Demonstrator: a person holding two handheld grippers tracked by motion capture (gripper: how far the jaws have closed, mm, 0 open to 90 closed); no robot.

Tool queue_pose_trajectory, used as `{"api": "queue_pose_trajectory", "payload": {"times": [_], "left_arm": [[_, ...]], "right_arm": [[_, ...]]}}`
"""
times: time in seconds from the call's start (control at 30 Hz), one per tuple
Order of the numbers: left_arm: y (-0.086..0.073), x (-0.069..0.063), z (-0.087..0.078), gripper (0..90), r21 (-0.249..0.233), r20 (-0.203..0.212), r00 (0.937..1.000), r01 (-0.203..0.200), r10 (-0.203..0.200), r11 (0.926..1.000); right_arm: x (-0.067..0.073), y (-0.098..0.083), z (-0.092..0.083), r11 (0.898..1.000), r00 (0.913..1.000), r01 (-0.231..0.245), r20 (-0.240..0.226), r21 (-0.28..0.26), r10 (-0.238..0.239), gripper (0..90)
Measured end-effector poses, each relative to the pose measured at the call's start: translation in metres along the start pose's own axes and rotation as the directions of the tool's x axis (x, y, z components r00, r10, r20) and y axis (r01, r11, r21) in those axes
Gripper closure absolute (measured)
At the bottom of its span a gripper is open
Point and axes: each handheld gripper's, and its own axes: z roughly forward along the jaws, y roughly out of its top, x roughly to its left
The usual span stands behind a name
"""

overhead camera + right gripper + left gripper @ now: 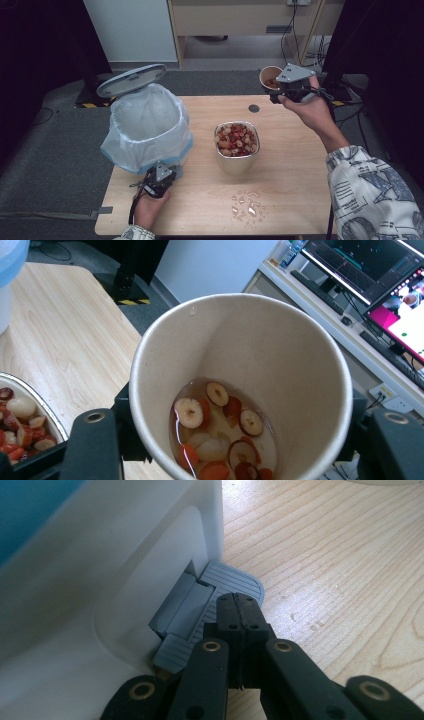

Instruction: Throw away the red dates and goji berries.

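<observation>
left gripper [239,611]: jaws clenched, pressing on bin pedal [235,582] | right gripper [292,92]: jaws grasping paper cup [240,385], holding it above counter [295,165] edge

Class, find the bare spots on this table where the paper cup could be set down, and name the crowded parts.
Free: the right strip of the table beside the metal container, and the far edge around the dark hole. Crowded: the left, with the lined bin, and the front, with spilled drops.
</observation>
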Motion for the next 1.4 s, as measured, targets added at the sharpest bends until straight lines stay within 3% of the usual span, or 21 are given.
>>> {"api": "queue_pose_trajectory", "payload": {"times": [0.57, 0.93, 1.23, 1.4], "left_arm": [[0.000, 0.000, 0.000, 89.7, 0.000, 0.003, 1.0000, 0.006, -0.006, 1.0000], [0.000, 0.000, 0.000, 89.7, -0.003, 0.006, 0.9999, 0.009, -0.009, 1.0000], [0.000, 0.000, 0.000, 89.7, -0.003, 0.006, 0.9999, 0.011, -0.011, 0.9999], [0.000, 0.000, 0.000, 89.7, -0.002, 0.007, 0.9999, 0.011, -0.011, 0.9999]], "right_arm": [[-0.004, 0.019, -0.003, 0.996, 0.9958, 0.092, -0.003, -0.004, -0.092, 32.9], [0.003, 0.032, 0.001, 0.986, 0.9860, 0.167, -0.013, -0.002, -0.167, 32.8], [0.003, 0.030, 0.002, 0.987, 0.9868, 0.161, -0.011, 0.002, -0.161, 32.8], [0.009, 0.030, 0.003, 0.984, 0.9832, 0.179, -0.035, -0.009, -0.179, 32.6]]}}
